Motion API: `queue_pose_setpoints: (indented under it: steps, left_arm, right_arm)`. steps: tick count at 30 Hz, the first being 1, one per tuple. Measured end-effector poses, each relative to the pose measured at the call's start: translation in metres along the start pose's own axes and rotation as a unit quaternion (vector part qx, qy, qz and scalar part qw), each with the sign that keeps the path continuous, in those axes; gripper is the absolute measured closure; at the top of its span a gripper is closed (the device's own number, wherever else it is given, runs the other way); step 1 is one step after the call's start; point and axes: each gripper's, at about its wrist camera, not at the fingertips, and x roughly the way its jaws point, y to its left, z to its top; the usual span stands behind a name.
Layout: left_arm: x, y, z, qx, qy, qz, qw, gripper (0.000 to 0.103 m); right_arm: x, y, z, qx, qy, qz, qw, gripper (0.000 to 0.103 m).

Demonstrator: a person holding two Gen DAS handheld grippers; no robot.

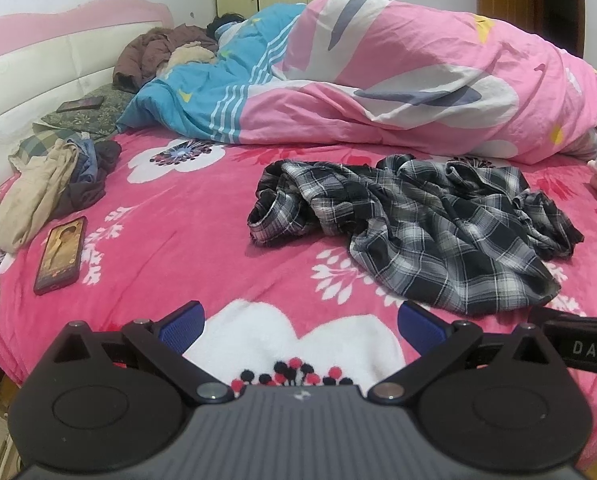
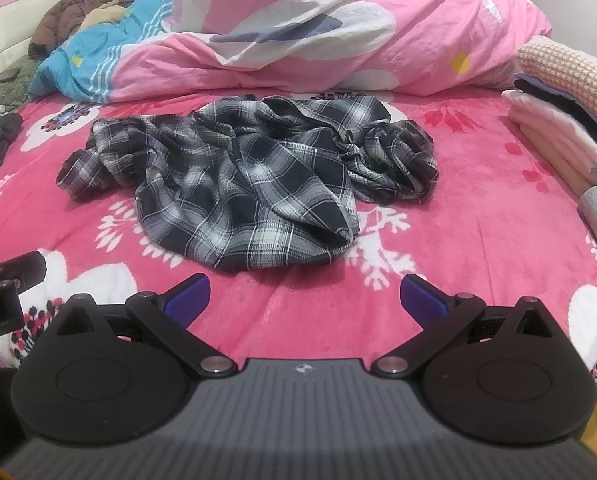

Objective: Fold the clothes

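A black-and-white plaid shirt point(image 1: 414, 228) lies crumpled on the pink flowered bed sheet point(image 1: 170, 240); it also shows in the right wrist view point(image 2: 250, 176), ahead of centre. My left gripper point(image 1: 300, 324) is open and empty, low over the bed's near edge, with the shirt ahead and to its right. My right gripper point(image 2: 304, 298) is open and empty, just short of the shirt's near hem. The right gripper's body point(image 1: 582, 346) shows at the left view's right edge, and the left gripper's body point(image 2: 6, 296) shows at the right view's left edge.
A phone point(image 1: 60, 254) lies on the sheet at left, beside a heap of unfolded clothes point(image 1: 54, 184). A stack of folded clothes point(image 2: 570, 120) sits at the right. A pink and blue duvet point(image 1: 378, 80) covers a person at the back. The headboard point(image 1: 30, 92) is at left.
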Motion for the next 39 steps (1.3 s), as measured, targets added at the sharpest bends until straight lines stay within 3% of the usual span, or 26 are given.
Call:
queue_pose_setpoints:
  steps: [9,15,20,27,31,35,39]
  left_arm:
    - [0.014,0.007,0.012,-0.021,-0.011,-0.018,0.9995,0.0]
    - [0.026,0.018,0.012,-0.047,-0.049,-0.032,0.9971,0.0]
    - [0.047,0.022,0.016,-0.079,-0.033,-0.037,0.9956,0.0]
    - [0.078,0.028,0.021,-0.08,-0.048,0.031,0.9952,0.0]
    - [0.099,0.035,0.03,-0.083,-0.065,0.055,0.9929,0.011]
    - [0.122,0.041,0.033,-0.089,-0.061,0.045,0.9931,0.033]
    - [0.14,0.048,0.03,-0.09,-0.051,0.016,0.9945,0.043]
  right_arm:
    - [0.013,-0.003,0.012,0.005,-0.009,0.007,1.0,0.001]
    - [0.026,-0.007,0.011,-0.035,-0.056,0.033,0.997,0.001]
    - [0.043,-0.013,0.009,-0.067,-0.097,0.083,0.989,0.001]
    - [0.055,-0.018,0.018,-0.125,-0.166,0.176,0.962,0.001]
    - [0.058,-0.004,0.027,-0.191,-0.184,0.233,0.936,0.001]
    - [0.067,0.023,0.029,-0.249,-0.19,0.249,0.917,0.001]
    - [0.08,0.047,0.023,-0.289,-0.172,0.249,0.908,0.003]
